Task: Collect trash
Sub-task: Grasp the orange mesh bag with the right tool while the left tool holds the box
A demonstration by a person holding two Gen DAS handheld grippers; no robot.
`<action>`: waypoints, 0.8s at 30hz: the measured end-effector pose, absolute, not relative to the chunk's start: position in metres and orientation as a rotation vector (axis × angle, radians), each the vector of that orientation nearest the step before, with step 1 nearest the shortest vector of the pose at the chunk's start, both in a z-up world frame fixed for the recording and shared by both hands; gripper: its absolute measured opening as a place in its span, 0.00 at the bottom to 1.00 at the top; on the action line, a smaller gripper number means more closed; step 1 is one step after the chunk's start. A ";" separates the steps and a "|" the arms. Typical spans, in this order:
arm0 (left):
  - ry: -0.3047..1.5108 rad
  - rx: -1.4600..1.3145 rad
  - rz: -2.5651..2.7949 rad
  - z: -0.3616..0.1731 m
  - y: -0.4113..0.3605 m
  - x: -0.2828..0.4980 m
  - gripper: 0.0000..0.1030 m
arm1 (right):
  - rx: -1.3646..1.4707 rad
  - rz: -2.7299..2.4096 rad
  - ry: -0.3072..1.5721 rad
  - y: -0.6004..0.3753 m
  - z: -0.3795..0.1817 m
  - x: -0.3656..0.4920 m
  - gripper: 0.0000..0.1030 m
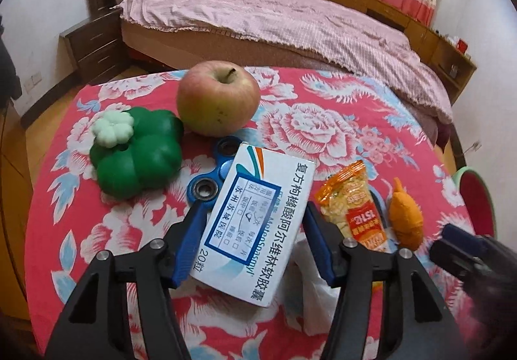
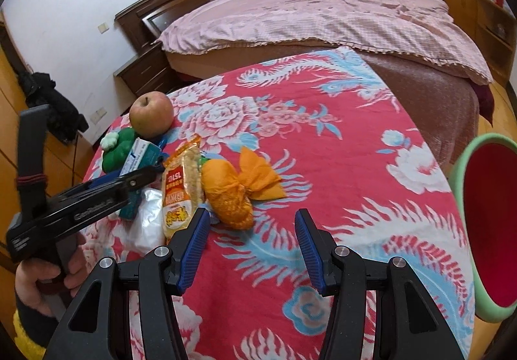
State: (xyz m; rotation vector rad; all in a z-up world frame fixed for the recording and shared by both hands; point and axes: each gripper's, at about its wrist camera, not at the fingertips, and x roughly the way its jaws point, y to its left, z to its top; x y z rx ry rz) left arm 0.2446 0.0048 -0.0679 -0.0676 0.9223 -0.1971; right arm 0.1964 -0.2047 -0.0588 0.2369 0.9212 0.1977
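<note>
My left gripper is shut on a white medicine box and holds it above the flowered table. Below it lie a clear plastic wrapper and a blue fidget spinner. An orange snack packet and a crumpled orange wrapper lie to the right. My right gripper is open and empty, just right of the snack packet and the orange wrapper. The left gripper with the box shows at the left of the right wrist view.
An apple and a green toy pepper sit at the table's far left. A green-rimmed red bin stands at the table's right edge. A bed lies beyond the table.
</note>
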 end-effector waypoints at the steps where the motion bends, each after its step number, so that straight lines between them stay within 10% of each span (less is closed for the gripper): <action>1: 0.915 -0.083 -0.198 -0.066 0.007 0.241 0.59 | 0.237 0.207 0.922 -0.202 -0.060 0.198 0.54; 7: 0.894 -0.146 -0.185 -0.059 0.016 0.225 0.59 | 0.234 0.235 0.922 -0.192 -0.066 0.208 0.54; 13: 0.890 -0.181 -0.180 -0.057 0.019 0.212 0.59 | 0.236 0.247 0.930 -0.188 -0.071 0.212 0.25; 24: 0.887 -0.197 -0.158 -0.054 0.022 0.195 0.59 | 0.256 0.235 0.866 -0.198 -0.054 0.188 0.19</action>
